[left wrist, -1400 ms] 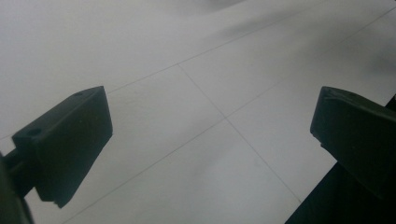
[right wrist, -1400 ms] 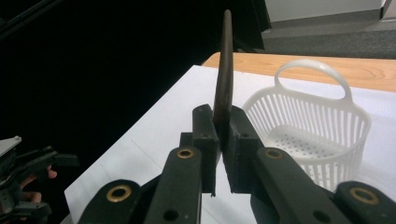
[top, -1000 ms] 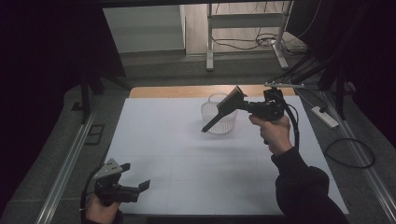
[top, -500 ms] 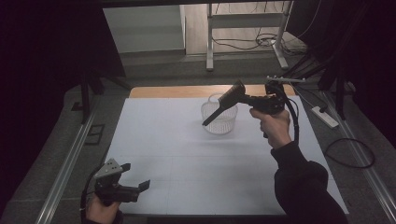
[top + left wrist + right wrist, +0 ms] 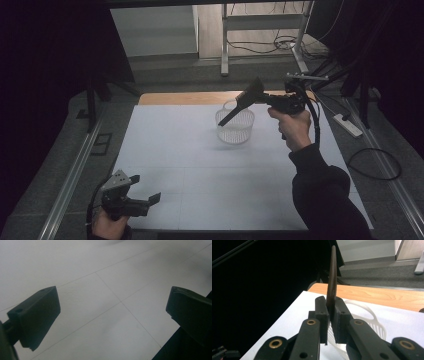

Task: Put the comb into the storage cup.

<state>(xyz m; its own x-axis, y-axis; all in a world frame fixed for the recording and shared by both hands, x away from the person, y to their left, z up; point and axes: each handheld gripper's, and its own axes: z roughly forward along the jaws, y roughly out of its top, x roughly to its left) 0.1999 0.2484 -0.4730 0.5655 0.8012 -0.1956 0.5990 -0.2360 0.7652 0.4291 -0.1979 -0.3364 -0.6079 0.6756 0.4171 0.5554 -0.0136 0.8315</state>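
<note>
The right gripper (image 5: 260, 97) is clamped on a dark flat spatula-like utensil (image 5: 244, 101), held tilted above the white slotted plastic basket (image 5: 235, 126); placing it inside apparently remains; the left gripper (image 5: 142, 192) waits with jaws apart.

White sheet-covered table top (image 5: 200, 170) with a bare light-wood strip (image 5: 180, 98) along its far edge. Grey carpeted floor (image 5: 165, 67) beyond, brighter there. Metal legs of a grey frame stand (image 5: 224, 45) at the rear, with loose black cables (image 5: 260, 46) (tangled). White power strip (image 5: 346, 125) on the floor, right. Surroundings dark.
</note>
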